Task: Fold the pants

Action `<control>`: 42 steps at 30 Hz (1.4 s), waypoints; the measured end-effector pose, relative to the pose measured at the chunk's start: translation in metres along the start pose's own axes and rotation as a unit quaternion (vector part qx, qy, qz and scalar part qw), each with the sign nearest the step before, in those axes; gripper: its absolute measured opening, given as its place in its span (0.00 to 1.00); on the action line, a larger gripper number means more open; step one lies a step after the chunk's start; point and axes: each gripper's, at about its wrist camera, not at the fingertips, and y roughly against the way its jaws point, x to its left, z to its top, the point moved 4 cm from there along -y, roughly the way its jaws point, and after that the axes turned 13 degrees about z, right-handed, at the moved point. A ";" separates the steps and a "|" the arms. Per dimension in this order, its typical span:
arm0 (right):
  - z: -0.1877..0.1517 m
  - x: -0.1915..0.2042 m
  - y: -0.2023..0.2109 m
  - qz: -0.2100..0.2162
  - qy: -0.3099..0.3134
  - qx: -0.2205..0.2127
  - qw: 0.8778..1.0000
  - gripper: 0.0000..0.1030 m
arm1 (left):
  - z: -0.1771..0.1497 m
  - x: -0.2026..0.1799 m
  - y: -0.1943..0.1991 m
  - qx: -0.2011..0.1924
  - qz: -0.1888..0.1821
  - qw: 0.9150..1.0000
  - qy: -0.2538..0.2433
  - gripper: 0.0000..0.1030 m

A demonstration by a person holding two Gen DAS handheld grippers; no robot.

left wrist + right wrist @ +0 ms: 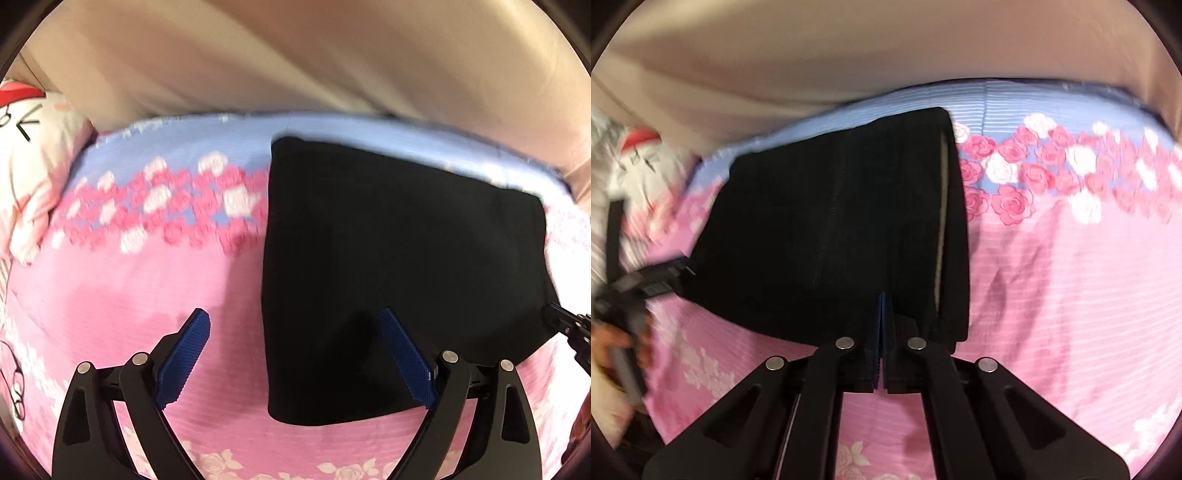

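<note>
While folded into a dark block on the pink rose-print bedspread [122, 295], black pants [399, 266] lying flat near the blue band of the cover, below the beige headboard [295, 55]. Left gripper [295, 354] hovering over the near left corner of the pants, jaws spread wide and empty: one blue pad [184, 358] over bare bedspread to the left of the cloth, the other over the black fabric, the pants' left edge running between them. No telling whether the pads touch the cloth. Right gripper [882, 332] at the near edge of the pants, toward their right side, jaws pressed fully together, blue pads meeting in a thin line; dark fabric bunched around the tips, apparently pinched. White cartoon-print pillow [33, 177] off to the left. Bare hand [613, 350] on the left gripper's handle.
</note>
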 end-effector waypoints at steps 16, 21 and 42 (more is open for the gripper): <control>-0.008 -0.009 0.080 -0.062 -0.065 -0.013 0.996 0.09 | -0.008 0.025 0.014 -0.030 0.020 0.999 -0.009 0.91; -0.024 0.012 0.123 -0.069 -0.063 -0.034 0.995 0.09 | -0.006 0.032 0.058 -0.050 0.046 0.997 -0.024 0.91; 0.000 0.142 0.213 -0.156 0.035 -0.191 0.968 0.96 | -0.021 0.007 0.218 -0.143 0.015 0.990 -0.009 0.93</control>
